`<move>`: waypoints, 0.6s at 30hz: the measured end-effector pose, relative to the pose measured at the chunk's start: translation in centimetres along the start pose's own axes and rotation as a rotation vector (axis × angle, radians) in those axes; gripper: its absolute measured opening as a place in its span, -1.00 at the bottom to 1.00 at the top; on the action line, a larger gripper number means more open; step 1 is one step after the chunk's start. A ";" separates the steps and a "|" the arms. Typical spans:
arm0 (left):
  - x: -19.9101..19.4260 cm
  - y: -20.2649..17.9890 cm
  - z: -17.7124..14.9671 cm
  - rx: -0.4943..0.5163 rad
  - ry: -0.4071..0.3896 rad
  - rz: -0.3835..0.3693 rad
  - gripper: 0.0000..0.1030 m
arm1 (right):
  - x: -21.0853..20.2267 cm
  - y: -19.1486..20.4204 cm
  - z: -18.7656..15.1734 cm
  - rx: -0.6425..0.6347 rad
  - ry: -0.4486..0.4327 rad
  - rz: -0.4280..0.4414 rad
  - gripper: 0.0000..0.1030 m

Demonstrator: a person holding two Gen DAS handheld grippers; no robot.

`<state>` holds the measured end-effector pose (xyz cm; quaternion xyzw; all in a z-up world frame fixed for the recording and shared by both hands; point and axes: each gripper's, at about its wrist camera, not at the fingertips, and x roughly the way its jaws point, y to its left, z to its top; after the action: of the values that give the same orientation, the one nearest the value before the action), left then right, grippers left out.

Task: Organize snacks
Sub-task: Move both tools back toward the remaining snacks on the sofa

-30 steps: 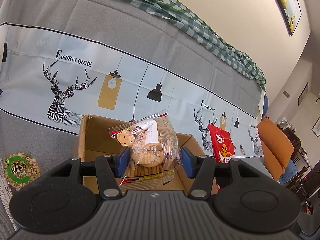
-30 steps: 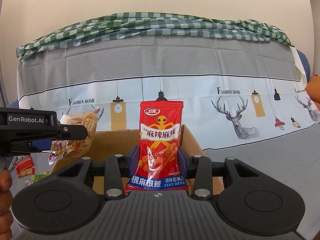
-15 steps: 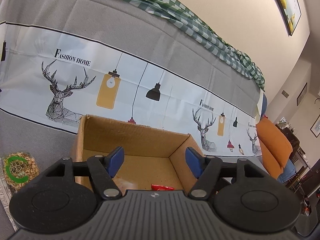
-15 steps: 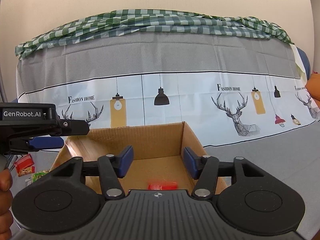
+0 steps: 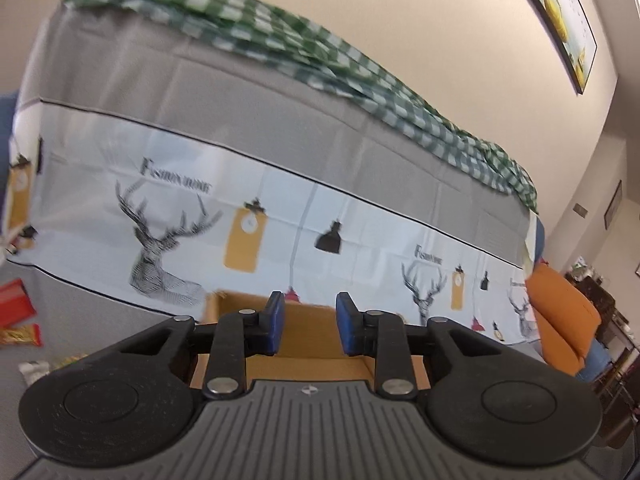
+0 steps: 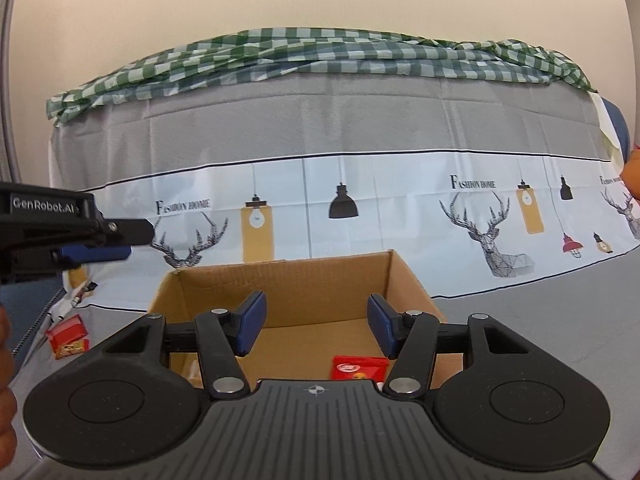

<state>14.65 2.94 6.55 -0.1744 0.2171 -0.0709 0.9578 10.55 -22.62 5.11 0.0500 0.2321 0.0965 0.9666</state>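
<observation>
An open cardboard box (image 6: 288,280) stands on the grey surface in front of both grippers; it also shows in the left wrist view (image 5: 308,332), mostly behind the fingers. A red snack packet (image 6: 359,367) lies on the box floor. My right gripper (image 6: 314,326) is open and empty above the box's near side. My left gripper (image 5: 309,326) is empty, its blue pads a narrow gap apart; it also shows at the left of the right wrist view (image 6: 96,250), raised to the left of the box.
Loose snacks lie left of the box: a red packet (image 6: 68,336), also seen in the left wrist view (image 5: 14,306), with a red-gold bar (image 5: 20,335) and a silver wrapper (image 5: 36,370). A deer-print cloth (image 6: 400,216) hangs behind. An orange cushion (image 5: 564,328) sits at far right.
Both grippers let go of their snacks, the biscuit bag and the red packet, into the box. The left gripper then swung left and narrowed its jaws. The right gripper stays open.
</observation>
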 end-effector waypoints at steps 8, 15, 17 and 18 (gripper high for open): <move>-3.4 3.1 1.5 0.038 -0.010 0.075 -0.44 | -0.7 2.6 -0.1 0.027 -0.007 0.068 -0.34; -3.8 6.9 6.8 0.009 -0.018 0.168 -0.44 | -1.0 6.0 -0.6 0.040 0.002 0.158 -0.54; -3.8 8.3 7.2 0.037 -0.048 0.190 -0.43 | -1.1 7.1 -0.8 0.032 0.004 0.183 -0.54; -3.7 9.4 7.0 0.041 -0.054 0.207 -0.43 | -1.1 7.6 -0.9 0.026 0.007 0.192 -0.54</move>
<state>14.99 14.55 10.44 -0.1333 0.2064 0.0286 0.9689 7.96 -15.34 5.90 0.0843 0.2309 0.1857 0.9514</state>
